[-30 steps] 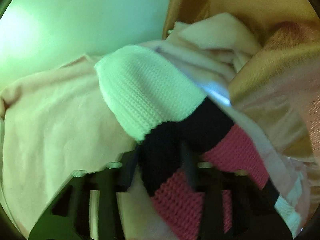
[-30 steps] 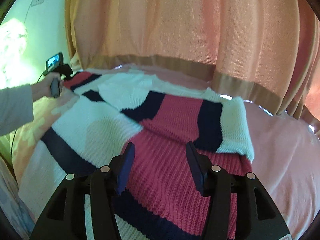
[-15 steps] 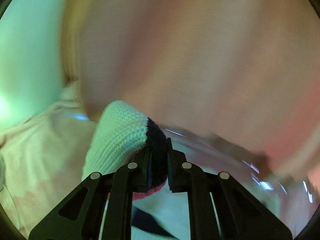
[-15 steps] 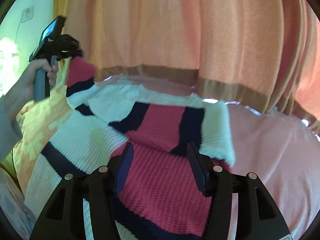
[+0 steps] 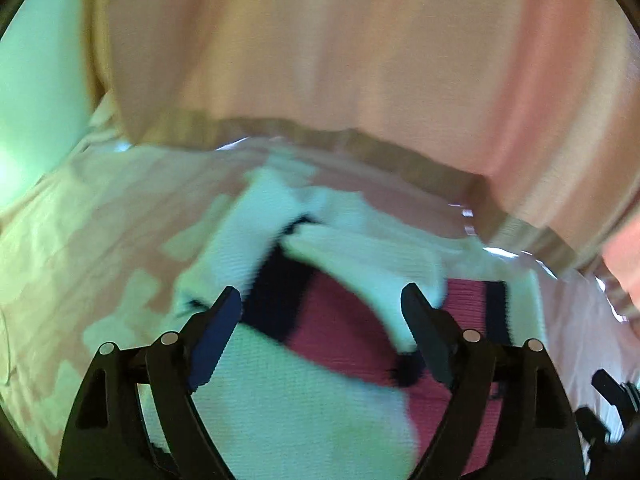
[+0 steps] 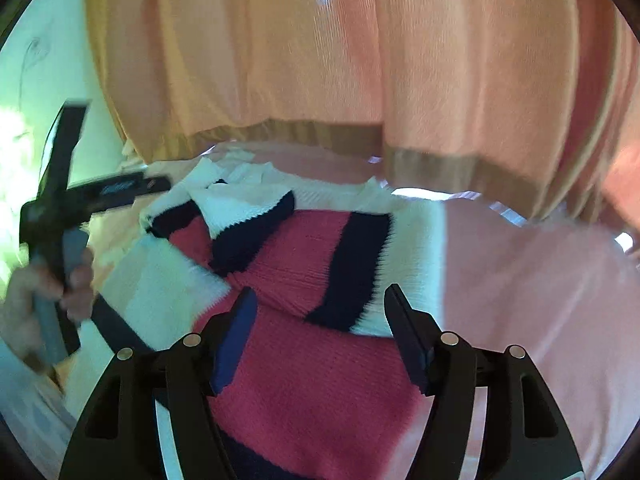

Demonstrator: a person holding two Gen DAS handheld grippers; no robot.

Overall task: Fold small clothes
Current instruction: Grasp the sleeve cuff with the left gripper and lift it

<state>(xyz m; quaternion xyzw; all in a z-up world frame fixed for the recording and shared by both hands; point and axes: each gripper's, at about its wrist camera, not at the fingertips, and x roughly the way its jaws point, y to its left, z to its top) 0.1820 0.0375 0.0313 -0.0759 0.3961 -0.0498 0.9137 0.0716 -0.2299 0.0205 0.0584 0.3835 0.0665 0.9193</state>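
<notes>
Left gripper (image 5: pixel 322 306) – fingers spread wide, jaws have just been opening, nothing pinched. The striped knit sweater (image 5: pixel 328 320) lies below and between them, not gripped; a white sleeve part of it sits folded across the body at 12 o'clock from the fingers, pic blurred there.

Right gripper (image 6: pixel 320 308) – fingers also well apart, jaws have just been opening a bit more, nothing held. They hang over the sweater's (image 6: pixel 320 360) pink midsection; can't tell whether the tips touch the knit.

In the right wrist view the left gripper (image 6: pixel 156 185) shows at 9 o'clock, carried by the person's hand (image 6: pixel 48 284), above the sweater's left edge, blurred.

Edges & room: sweater lies on the bed (image 6: pixel 540 300), pink/navy/white bands, one sleeve folded over the chest toward 12 o'clock, another white-cuffed sleeve crossing at 1 o'clock from the right fingers. Its right edge ends just beside a broad bare stretch of pink sheet at 3 o'clock – open room there. To the left, at 9 o'clock in the left wrist view, bare patterned sheet (image 5: pixel 80 260) too.

Behind the bed at 12 o'clock hangs an orange-pink curtain (image 6: pixel 320 60) w/ a brown hem band, its hem meeting the bed's far edge. Pale green wall (image 5: pixel 36 100) at 10 o'clock, strongly lit.
</notes>
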